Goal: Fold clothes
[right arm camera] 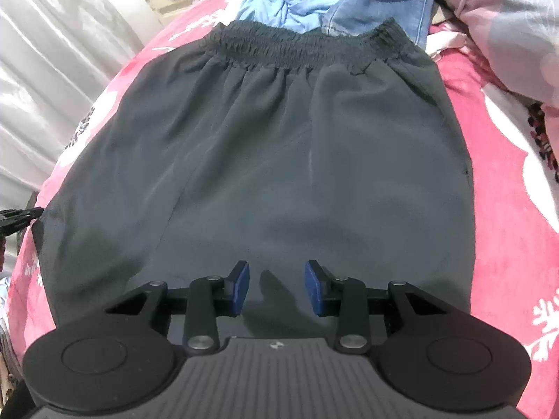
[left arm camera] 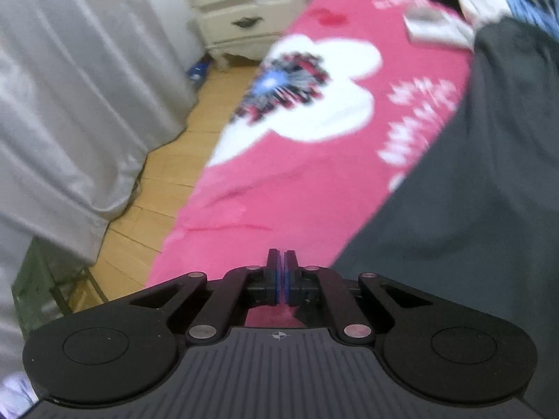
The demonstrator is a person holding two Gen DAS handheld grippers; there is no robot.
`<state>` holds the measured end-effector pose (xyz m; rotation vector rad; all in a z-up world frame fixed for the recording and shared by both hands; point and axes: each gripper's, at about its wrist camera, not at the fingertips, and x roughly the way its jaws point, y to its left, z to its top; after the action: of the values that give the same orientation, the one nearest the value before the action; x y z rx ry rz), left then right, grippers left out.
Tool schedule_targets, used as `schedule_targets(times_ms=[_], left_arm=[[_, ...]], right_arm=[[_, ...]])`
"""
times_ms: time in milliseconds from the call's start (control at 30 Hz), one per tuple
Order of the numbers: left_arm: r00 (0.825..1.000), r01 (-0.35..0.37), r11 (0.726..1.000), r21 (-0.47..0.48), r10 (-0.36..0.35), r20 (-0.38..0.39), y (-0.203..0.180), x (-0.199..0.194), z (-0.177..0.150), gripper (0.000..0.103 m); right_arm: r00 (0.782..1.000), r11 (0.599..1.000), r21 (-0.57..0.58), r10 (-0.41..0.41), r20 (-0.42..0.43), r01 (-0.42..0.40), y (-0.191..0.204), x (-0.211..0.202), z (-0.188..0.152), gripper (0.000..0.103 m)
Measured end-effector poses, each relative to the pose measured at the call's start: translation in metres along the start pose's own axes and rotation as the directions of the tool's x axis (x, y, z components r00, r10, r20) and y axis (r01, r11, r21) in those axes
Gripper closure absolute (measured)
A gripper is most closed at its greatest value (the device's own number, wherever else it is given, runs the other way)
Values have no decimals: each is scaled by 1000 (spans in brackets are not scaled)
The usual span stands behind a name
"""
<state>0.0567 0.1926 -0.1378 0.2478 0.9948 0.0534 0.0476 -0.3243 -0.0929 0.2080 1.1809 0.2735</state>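
Your dark shorts (right arm camera: 265, 146) lie flat on the pink bedspread (right arm camera: 506, 230), waistband away from you. Your right gripper (right arm camera: 277, 288) hovers open over the near hem; pinch a hem corner, not mid-panel. Your left gripper (left arm camera: 281, 272) is closed, gripping nothing. Only its view shows the nightstand (left arm camera: 241, 14); only the right shows the jeans (right arm camera: 380, 3).

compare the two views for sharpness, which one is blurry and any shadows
Left wrist view: motion-smeared across the pink bedsheet and nightstand. Right wrist view: sharp, the dark shorts crisp, the right gripper casting a shadow on them; both bend at edges.
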Motion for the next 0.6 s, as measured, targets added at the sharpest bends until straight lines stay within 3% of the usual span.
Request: schedule_targets(times_ms=[67, 133, 233, 300, 433, 500, 533, 600], left_arm=[[999, 27, 999, -36, -26, 42, 4, -13, 2, 95], [994, 85, 995, -57, -81, 77, 5, -23, 5, 81], [983, 166, 986, -24, -164, 78, -5, -26, 7, 76], [989, 141, 990, -4, -140, 50, -15, -24, 7, 76], [983, 178, 981, -78, -174, 53, -19, -41, 1, 71], [977, 208, 973, -104, -202, 69, -27, -62, -6, 68], [970, 241, 965, -105, -234, 70, -36, -72, -9, 67], [939, 344, 931, -120, -339, 55, -58, -91, -15, 65]], right_arm=[[1000, 1000, 8, 14, 17, -14, 1, -3, 5, 65], [999, 999, 19, 34, 32, -35, 4, -5, 11, 65], [997, 998, 13, 63, 49, -63, 11, -8, 15, 65], [997, 998, 14, 61, 56, -62, 14, -12, 12, 64], [999, 1000, 23, -14, 52, 13, 6, -29, -15, 58], [997, 995, 83, -57, 48, 53, -11, -42, -40, 55], [996, 990, 119, -77, 44, 72, -20, -48, -53, 55], [992, 969, 222, -118, 34, 108, -42, -61, -82, 54]])
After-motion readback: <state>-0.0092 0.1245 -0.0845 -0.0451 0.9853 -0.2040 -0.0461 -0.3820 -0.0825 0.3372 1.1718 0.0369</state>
